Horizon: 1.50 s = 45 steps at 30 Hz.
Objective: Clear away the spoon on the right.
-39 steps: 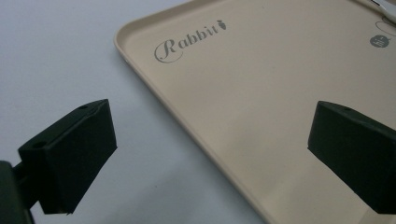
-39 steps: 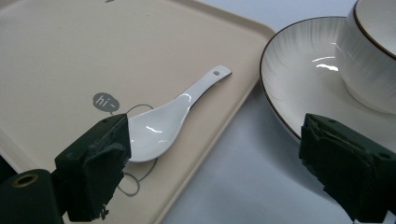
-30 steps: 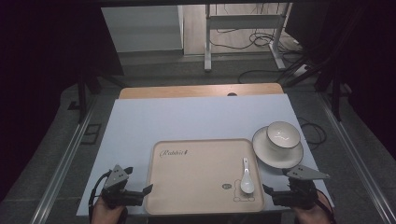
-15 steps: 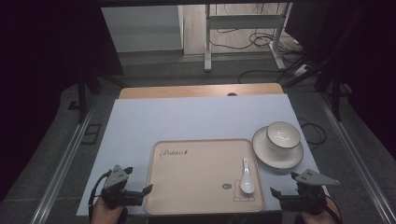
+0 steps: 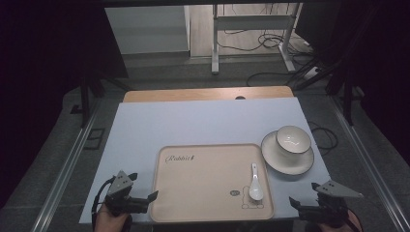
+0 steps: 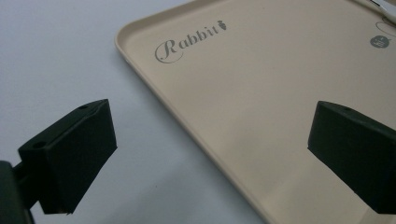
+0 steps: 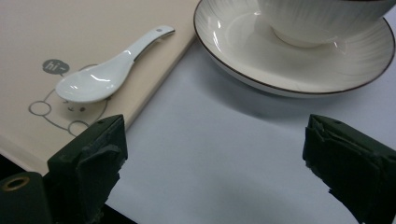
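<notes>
Glossy white ceramic spoon [image 7: 100,74], glossy saucer [image 7: 299,65], matt beige tray [image 6: 261,93], probably plastic

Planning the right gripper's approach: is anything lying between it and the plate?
No. Between the right gripper and the plate, the right gripper view shows bare table.

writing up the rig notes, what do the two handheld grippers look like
Both the left gripper and the right gripper are black, each topped by a grey three-cornered plate. Their jaws end in blocky, wedge-shaped black pads with small holes. A dark cable loops from the left one.
</notes>
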Each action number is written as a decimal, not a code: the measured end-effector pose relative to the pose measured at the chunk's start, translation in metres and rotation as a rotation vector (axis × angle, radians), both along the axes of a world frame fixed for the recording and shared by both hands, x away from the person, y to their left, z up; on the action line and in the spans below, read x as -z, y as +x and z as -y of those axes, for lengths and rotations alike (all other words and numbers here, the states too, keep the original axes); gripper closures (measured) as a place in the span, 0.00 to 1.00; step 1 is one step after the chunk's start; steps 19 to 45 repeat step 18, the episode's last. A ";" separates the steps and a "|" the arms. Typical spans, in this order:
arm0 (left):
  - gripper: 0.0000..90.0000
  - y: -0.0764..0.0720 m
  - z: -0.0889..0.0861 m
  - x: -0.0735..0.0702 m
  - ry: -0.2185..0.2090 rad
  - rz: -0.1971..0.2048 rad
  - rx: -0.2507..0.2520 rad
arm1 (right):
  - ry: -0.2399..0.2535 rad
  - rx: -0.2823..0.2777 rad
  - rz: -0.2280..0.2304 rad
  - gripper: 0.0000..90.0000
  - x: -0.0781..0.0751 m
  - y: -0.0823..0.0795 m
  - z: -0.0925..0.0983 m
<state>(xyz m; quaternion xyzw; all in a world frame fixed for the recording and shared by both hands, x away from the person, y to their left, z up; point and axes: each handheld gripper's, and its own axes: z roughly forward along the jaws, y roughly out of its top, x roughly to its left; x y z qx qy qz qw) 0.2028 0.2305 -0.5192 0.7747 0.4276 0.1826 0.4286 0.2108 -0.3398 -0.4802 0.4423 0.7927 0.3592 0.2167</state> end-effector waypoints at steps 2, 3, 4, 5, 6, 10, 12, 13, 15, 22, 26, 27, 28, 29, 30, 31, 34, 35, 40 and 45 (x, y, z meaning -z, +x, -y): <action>0.01 0.000 0.000 0.000 0.000 0.000 0.000 | -0.009 0.007 -0.003 0.07 0.001 -0.001 0.002; 0.01 0.000 0.000 0.000 0.000 0.000 0.000 | -0.015 0.010 -0.004 0.07 0.002 -0.001 0.003; 0.01 0.000 0.000 0.000 0.000 0.001 0.000 | -0.020 0.019 -0.006 0.07 0.003 -0.001 0.004; 0.01 0.000 0.000 0.000 0.000 0.000 0.000 | -0.023 0.024 -0.007 0.07 0.004 -0.001 0.006; 0.01 0.000 0.000 0.000 0.001 0.000 0.000 | -0.025 0.028 -0.009 0.07 0.004 -0.001 0.007; 0.01 0.000 0.000 0.000 0.002 0.001 0.001 | -0.023 0.043 -0.029 0.07 0.008 -0.001 0.011; 0.01 0.000 0.000 0.000 0.002 0.000 0.001 | -0.026 0.048 -0.046 0.07 0.010 0.000 0.012; 0.01 0.000 0.000 0.000 0.002 0.000 0.001 | -0.025 0.049 -0.045 0.07 0.010 0.000 0.013; 0.01 0.000 0.000 0.000 0.002 0.000 0.002 | -0.027 0.050 -0.045 0.07 0.010 0.000 0.012; 0.01 0.000 0.001 0.000 0.005 -0.001 0.002 | -0.034 0.052 -0.054 0.07 0.011 0.001 0.012; 0.01 0.000 0.001 0.000 0.005 -0.001 0.002 | -0.034 0.052 -0.054 0.07 0.011 0.001 0.012; 0.01 0.000 0.001 0.000 0.005 -0.001 0.002 | -0.034 0.052 -0.054 0.07 0.011 0.001 0.012; 0.01 0.000 0.001 0.000 0.005 -0.001 0.002 | -0.034 0.052 -0.054 0.07 0.011 0.001 0.012; 0.01 0.000 0.001 0.000 0.005 -0.001 0.002 | -0.034 0.052 -0.054 0.07 0.011 0.001 0.012; 0.01 0.000 0.001 0.000 0.005 -0.001 0.002 | -0.034 0.052 -0.054 0.07 0.011 0.001 0.012; 0.01 0.000 0.001 0.000 0.005 -0.001 0.002 | -0.034 0.052 -0.054 0.07 0.011 0.001 0.012; 0.01 0.000 0.001 0.000 0.005 -0.001 0.002 | -0.034 0.052 -0.054 0.07 0.011 0.001 0.012; 0.01 0.000 0.001 0.000 0.005 -0.001 0.002 | -0.034 0.052 -0.054 0.07 0.011 0.001 0.012; 0.01 0.000 0.001 0.000 0.005 -0.001 0.002 | -0.034 0.052 -0.054 0.07 0.011 0.001 0.012; 0.01 0.000 0.001 0.000 0.005 -0.001 0.002 | -0.034 0.052 -0.054 0.07 0.011 0.001 0.012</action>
